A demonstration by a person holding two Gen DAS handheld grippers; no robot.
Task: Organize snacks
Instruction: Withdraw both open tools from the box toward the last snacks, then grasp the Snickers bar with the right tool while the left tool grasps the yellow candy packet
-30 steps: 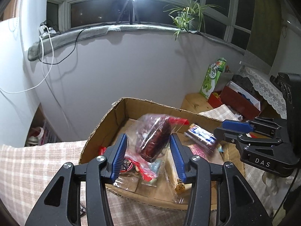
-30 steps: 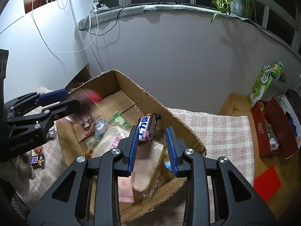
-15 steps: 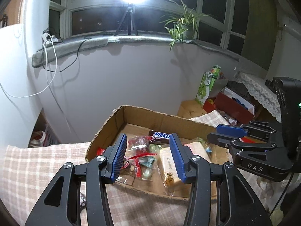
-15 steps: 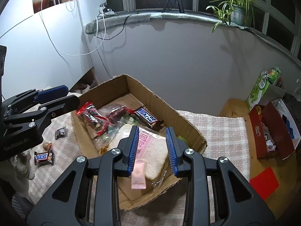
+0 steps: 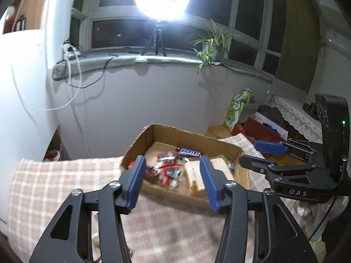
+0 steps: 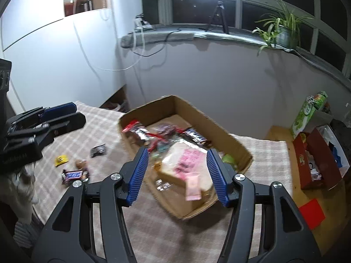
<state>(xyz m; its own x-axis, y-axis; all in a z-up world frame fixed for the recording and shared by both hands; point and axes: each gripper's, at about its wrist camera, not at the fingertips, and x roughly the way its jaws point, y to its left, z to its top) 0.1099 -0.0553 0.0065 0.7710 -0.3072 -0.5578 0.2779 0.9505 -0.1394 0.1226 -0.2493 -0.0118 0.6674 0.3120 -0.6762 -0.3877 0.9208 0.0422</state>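
Observation:
An open cardboard box (image 5: 182,135) (image 6: 197,114) sits on a checked cloth and holds several snacks. Among them are a Snickers bar (image 5: 189,152) (image 6: 196,137), a clear bag with a red seal (image 6: 163,131) and a bagged loaf with a pink label (image 6: 186,162) (image 5: 194,173). My left gripper (image 5: 172,164) hovers short of the box's near wall, jaws opening, nothing between them. My right gripper (image 6: 177,153) hangs above the box's near corner, jaws opening too, also empty. Each gripper shows in the other's view: the right one (image 5: 249,152) and the left one (image 6: 80,112).
Loose on the cloth left of the box lie a small Snickers (image 6: 74,175), a black packet (image 6: 98,151), a yellow wrapper (image 6: 61,160) and a round sweet (image 6: 81,164). To the right, a wooden top carries a green carton (image 6: 307,114), a red box (image 6: 316,162) and a red card (image 6: 311,212).
The left gripper let go of the clear bag and the right of the Snickers bar; both lie in the box. Both grippers drew back and up, and their jaws stand wider.

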